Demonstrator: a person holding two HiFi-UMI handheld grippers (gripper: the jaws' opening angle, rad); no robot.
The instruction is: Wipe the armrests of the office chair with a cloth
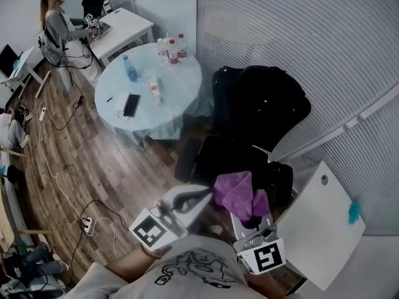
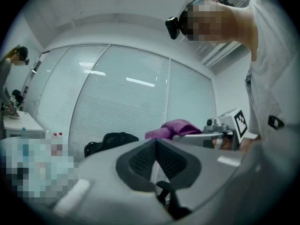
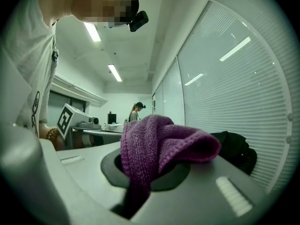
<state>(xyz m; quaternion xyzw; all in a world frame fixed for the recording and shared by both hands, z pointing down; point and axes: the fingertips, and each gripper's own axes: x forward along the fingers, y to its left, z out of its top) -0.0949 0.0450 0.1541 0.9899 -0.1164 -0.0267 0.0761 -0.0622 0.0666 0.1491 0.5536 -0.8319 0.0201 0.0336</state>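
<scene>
Evidently the right gripper (image 3: 148,171) clamps the bunched purple cloth (image 3: 164,142) above the office chair (image 1: 265,108), ready for wiping its armrests (image 1: 187,159); the left gripper (image 2: 157,159) sits closed, empty.

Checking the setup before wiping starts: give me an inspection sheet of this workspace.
Surface: wood floor; round table left of the chair.
Job's things: black chair by the blinds; purple cloth.
Clutter: bottles and a phone on the table.
Grippers: left gripper shut, empty; right gripper shut on the cloth.
Cables: cable and power strip on the floor.
Surroundings: blinds; a person at a far desk.
</scene>
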